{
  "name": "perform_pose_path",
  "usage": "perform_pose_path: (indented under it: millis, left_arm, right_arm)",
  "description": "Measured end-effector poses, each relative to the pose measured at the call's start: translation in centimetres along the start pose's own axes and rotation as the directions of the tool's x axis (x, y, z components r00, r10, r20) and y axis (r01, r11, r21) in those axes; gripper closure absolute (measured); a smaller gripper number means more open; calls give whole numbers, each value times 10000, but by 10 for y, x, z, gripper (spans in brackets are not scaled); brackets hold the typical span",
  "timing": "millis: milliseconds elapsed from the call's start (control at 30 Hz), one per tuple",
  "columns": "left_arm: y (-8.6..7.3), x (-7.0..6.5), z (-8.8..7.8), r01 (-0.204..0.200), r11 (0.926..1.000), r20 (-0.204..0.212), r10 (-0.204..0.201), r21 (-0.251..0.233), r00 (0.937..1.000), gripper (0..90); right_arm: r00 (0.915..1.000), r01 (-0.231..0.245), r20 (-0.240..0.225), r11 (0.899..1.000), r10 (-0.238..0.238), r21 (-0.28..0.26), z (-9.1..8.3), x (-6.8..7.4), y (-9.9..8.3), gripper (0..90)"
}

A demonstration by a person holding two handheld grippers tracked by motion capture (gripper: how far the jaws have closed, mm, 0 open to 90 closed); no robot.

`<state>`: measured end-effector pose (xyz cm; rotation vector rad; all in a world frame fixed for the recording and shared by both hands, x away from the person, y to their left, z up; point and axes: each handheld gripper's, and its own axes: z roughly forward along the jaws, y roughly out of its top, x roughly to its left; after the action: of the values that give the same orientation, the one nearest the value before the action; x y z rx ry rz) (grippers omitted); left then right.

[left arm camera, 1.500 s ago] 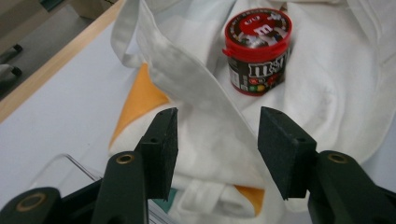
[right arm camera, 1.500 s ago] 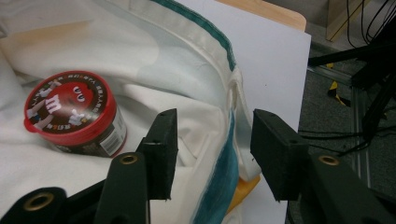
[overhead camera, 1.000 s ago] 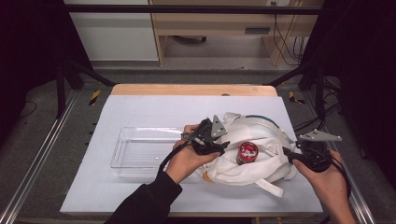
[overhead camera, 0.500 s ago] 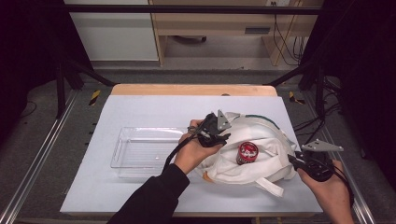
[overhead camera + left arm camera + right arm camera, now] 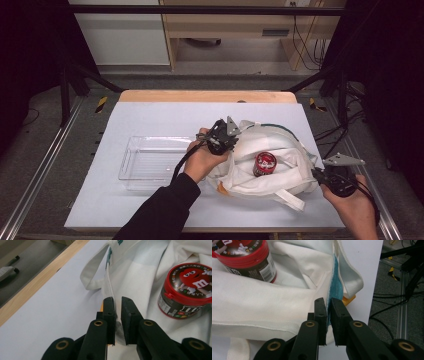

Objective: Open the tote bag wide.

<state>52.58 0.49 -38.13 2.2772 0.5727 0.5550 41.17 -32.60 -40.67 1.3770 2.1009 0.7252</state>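
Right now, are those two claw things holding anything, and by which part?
Yes, both hold the white cloth bag by its rim: the left gripper pinches one edge, the right gripper the opposite edge.

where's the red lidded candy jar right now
In the high view the candy jar lies inside the open white tote bag right of table centre, between the left gripper and right gripper, with the clear tray to its left.
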Motion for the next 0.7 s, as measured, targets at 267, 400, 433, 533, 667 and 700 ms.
perform_pose_path:
  millis: [267,400,433,533,667,700]
  left_arm:
    - [-10,5,7,98,9983,57,-101,570,9999,835]
    - [-15,8,11,153,9973,77,-159,721,9998,837]
    - [-16,8,11,157,9973,89,-164,719,9998,836]
    - [-18,7,12,185,9967,106,-194,793,9998,837]
    - [-19,7,11,209,9968,150,-221,774,9996,838]
    - [-19,7,11,209,9968,150,-221,774,9996,838]
  right_arm:
    - [9997,222,-51,9995,-221,230,4,0,-4,885]
    - [9997,225,-80,9992,-222,341,6,-2,-8,889]
    - [9997,214,-77,9991,-211,375,6,-2,-9,890]
    - [9996,271,-82,9991,-268,336,7,-3,-11,892]
    - [9997,250,-2,9990,-250,375,5,-5,-13,895]
    - [9996,291,-7,9989,-291,365,3,-5,-13,896]
